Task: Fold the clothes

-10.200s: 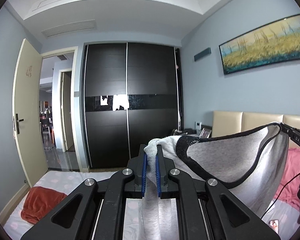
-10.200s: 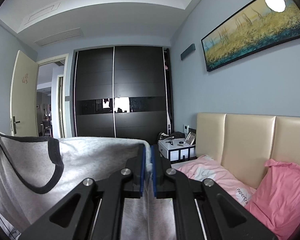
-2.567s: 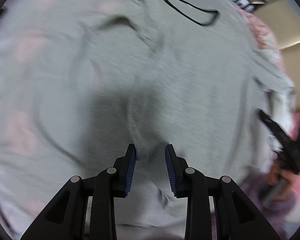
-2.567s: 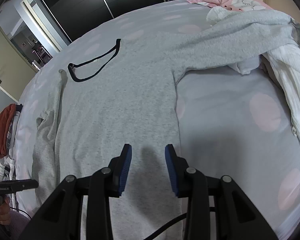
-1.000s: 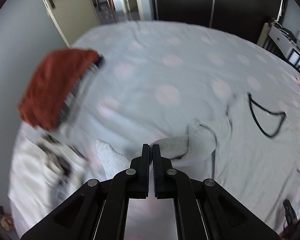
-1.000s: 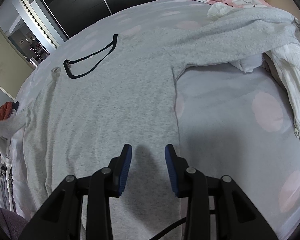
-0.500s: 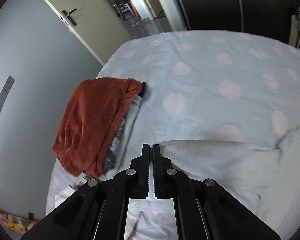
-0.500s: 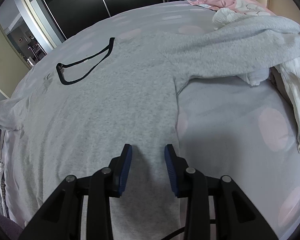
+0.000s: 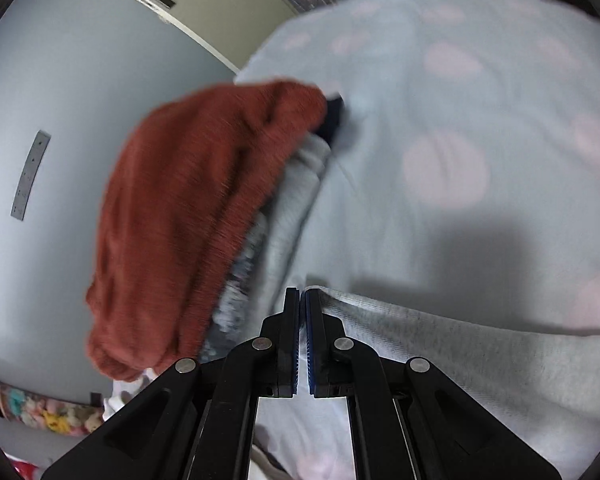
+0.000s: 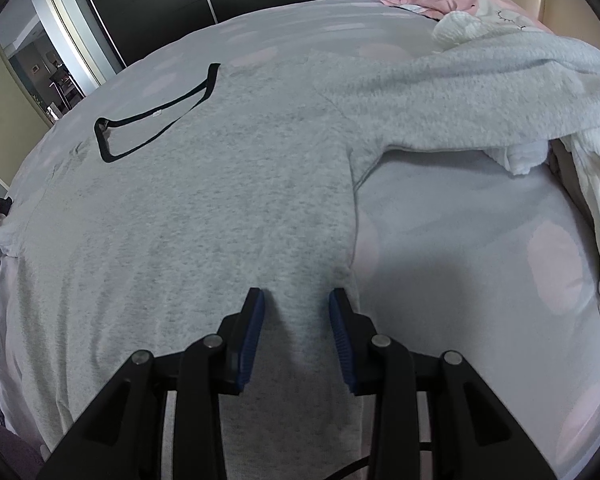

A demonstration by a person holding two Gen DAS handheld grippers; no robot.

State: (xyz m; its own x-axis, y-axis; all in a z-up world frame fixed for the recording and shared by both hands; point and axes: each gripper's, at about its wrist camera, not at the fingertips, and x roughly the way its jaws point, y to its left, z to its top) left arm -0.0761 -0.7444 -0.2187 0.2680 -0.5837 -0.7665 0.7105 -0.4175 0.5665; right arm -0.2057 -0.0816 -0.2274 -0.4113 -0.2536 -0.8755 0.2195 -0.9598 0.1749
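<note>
Grey sweatshirt (image 10: 228,184) lies front-up and spread flat across the bed (image 10: 460,248), its black-trimmed neckline (image 10: 152,120) toward the far side and its body running down to the near edge. Laid open like this, seams and sleeves are all reachable, which suits squaring it up for a fold.

Its left sleeve (image 9: 440,344) is drawn out sideways, and the left gripper (image 9: 302,340) has its blue pads pressed together on the cuff end. My reading is that the pull keeps the sleeve straight and taut so it can be laid where a fold needs it. The right gripper (image 10: 296,332) hovers over the lower body with its fingers spread and nothing between them, close to the right side seam.

The other sleeve (image 10: 460,96) stretches toward the headboard side and drapes over a white garment (image 10: 596,208) and a pink pillow (image 10: 452,0), so that end is not lying flat.

Room is uneven. On the left, a stack of clothes topped by a rust-red knit (image 9: 196,216) sits at the bed's edge just beyond the held cuff, leaving little space to pull the sleeve further out. On the right, bare dotted sheet between the side seam and the white garment gives open room. The near hem runs out of view under the right gripper.
</note>
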